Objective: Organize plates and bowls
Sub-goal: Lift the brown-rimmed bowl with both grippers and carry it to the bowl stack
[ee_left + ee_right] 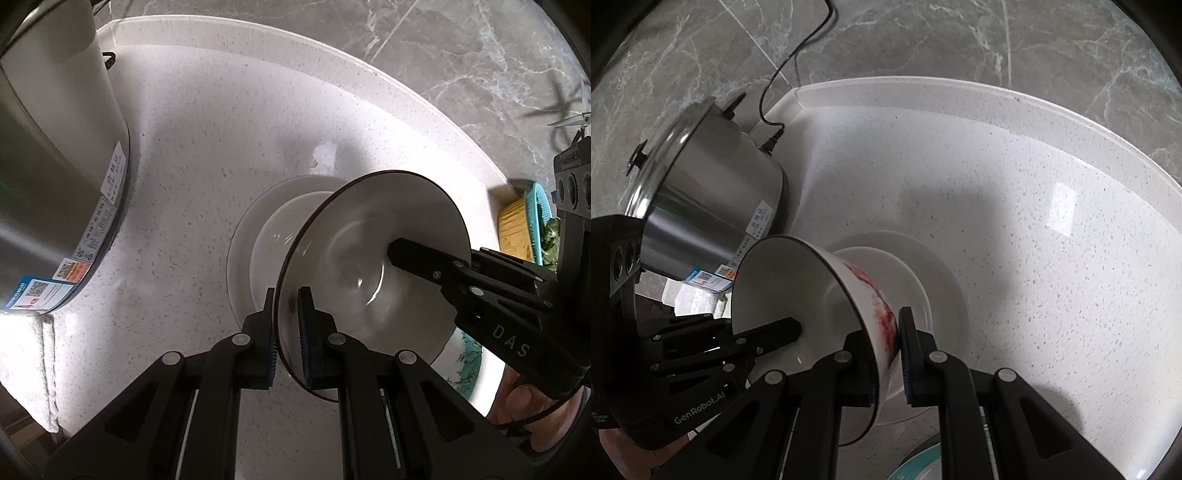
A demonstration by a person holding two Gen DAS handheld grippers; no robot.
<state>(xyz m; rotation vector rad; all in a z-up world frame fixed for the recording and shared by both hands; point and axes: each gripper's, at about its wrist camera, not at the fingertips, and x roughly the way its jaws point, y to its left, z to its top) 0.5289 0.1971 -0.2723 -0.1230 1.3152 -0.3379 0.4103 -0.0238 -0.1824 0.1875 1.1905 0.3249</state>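
A white bowl point(369, 236) with a dark rim hangs tilted on its side over the counter, held from both sides. My left gripper point(287, 297) is shut on its near rim. In the right wrist view the same bowl point(783, 280) shows red painting on its outer wall, and my right gripper point(886, 332) is shut on the opposite rim. Each view shows a finger of the other gripper inside the bowl. Just beyond it, a smaller white bowl point(269, 236) sits in a white plate point(242, 229) on the counter, also seen as bowl point(905, 273) and plate point(947, 284).
A steel pot point(55, 184) with labels stands at the left, its lid and black cord point(798, 55) by the marble wall. A white cloth point(29, 350) lies near it. A teal-patterned plate point(465, 362) sits below the held bowl. A yellow and teal object point(517, 229) is at the right.
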